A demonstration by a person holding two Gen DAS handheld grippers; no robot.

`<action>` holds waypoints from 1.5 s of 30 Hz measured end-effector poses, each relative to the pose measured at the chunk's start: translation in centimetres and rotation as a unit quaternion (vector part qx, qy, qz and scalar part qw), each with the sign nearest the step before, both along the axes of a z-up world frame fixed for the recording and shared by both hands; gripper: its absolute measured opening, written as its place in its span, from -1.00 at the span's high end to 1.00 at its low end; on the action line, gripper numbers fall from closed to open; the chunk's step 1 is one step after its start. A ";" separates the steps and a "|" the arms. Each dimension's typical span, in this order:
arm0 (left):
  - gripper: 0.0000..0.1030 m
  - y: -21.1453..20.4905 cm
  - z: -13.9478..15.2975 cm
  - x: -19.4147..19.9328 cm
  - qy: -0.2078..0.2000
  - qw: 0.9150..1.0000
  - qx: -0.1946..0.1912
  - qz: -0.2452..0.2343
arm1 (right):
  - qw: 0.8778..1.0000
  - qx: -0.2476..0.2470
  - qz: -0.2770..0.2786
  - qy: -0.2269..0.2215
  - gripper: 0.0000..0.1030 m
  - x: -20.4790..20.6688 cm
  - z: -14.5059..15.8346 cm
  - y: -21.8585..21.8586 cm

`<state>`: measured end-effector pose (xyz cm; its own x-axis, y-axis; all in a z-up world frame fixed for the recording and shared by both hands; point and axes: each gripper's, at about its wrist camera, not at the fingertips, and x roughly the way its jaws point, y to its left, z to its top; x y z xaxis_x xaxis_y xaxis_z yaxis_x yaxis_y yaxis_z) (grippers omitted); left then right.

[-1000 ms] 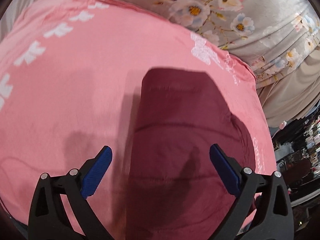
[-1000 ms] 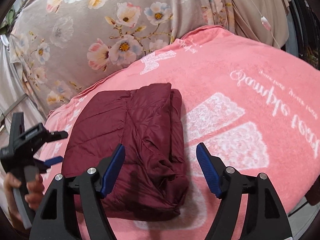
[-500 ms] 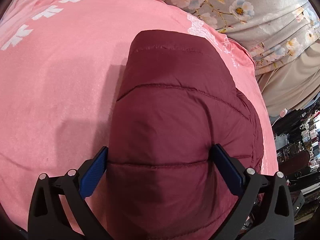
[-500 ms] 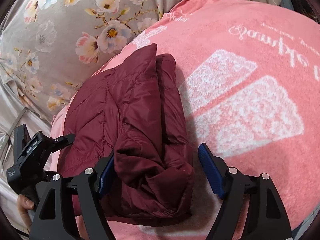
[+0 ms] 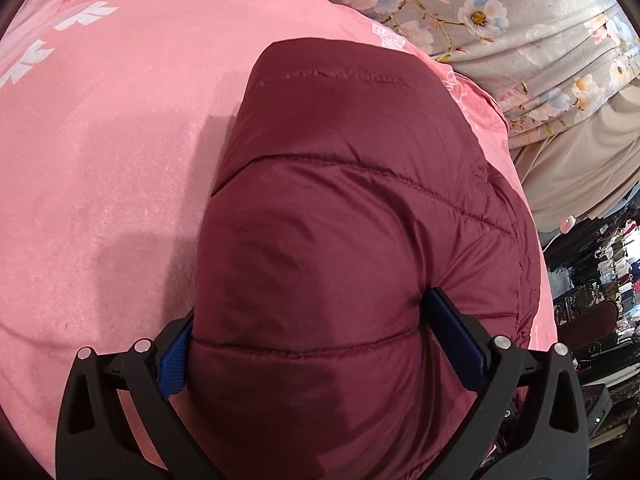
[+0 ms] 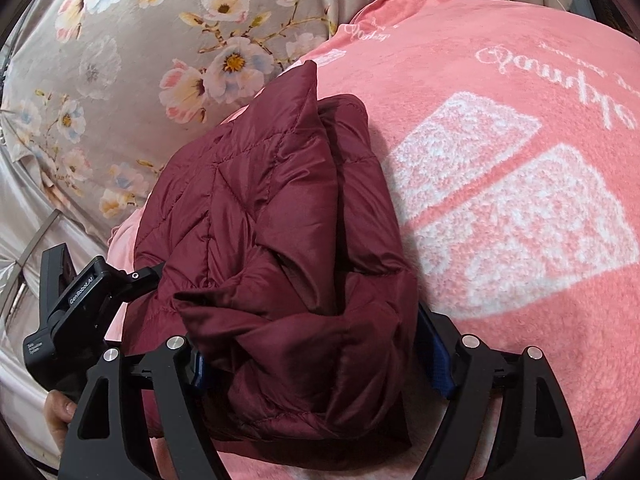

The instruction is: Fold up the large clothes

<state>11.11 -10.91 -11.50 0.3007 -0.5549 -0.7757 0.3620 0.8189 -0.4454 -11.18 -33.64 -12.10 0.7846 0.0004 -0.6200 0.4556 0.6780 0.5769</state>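
Both my grippers have dropped in since a second ago: my left gripper [image 5: 320,344] and my right gripper [image 6: 320,360] each now straddle the one maroon puffer jacket [image 6: 272,248], jaws wide, pads against its sides, clamping uncertain. It's already a compact folded bundle between my jaws on the one pink blanket [image 5: 112,152], so folding looks nearly finished, perhaps a final squeeze or lift.

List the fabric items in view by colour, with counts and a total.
Maroon: 1, the folded puffer jacket, straddled by the left claw and the right claw.
Pink: 1, the pink blanket beneath it.
Grey floral: 1, the floral sheet.
Beige: 1, the beige cloth.
Total: 4.
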 end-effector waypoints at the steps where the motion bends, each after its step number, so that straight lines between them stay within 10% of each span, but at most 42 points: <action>1: -0.91 0.0 -0.2 0.1 0.002 1.000 -0.002 0.000 | 1.000 0.000 0.002 -0.001 -0.53 0.1 0.0 0.0; 6: -0.91 -0.1 -0.9 0.3 0.006 1.000 -0.014 -0.005 | 0.999 0.023 0.022 -0.015 -0.21 0.7 -0.1 -0.1; 8: -0.91 0.1 -0.9 0.5 0.013 0.999 -0.027 -0.015 | 0.998 0.039 0.037 -0.029 0.25 0.8 0.1 -0.1; 13: -0.16 0.9 1.1 0.2 0.004 0.997 -0.056 -0.044 | 0.998 -0.014 0.052 -0.044 0.58 0.7 3.6 1.3; 17: 0.21 1.9 4.6 -0.3 -0.023 0.993 -0.092 -0.071 | 0.992 -0.077 0.054 -0.086 0.61 0.2 8.5 3.2; 30: 0.22 7.1 21.4 -3.5 -0.241 0.945 -0.190 -0.111 | 0.931 -0.257 0.074 -0.248 0.61 -0.1 23.3 9.0; 39: 0.19 13.6 26.6 -3.2 -0.325 0.914 -0.228 -0.084 | 0.882 -0.331 0.124 -0.310 0.60 3.6 27.3 14.0; 45: 0.18 17.2 26.0 -0.8 -0.344 0.910 -0.223 -0.056 | 0.881 -0.332 0.147 -0.302 0.59 8.2 26.2 16.0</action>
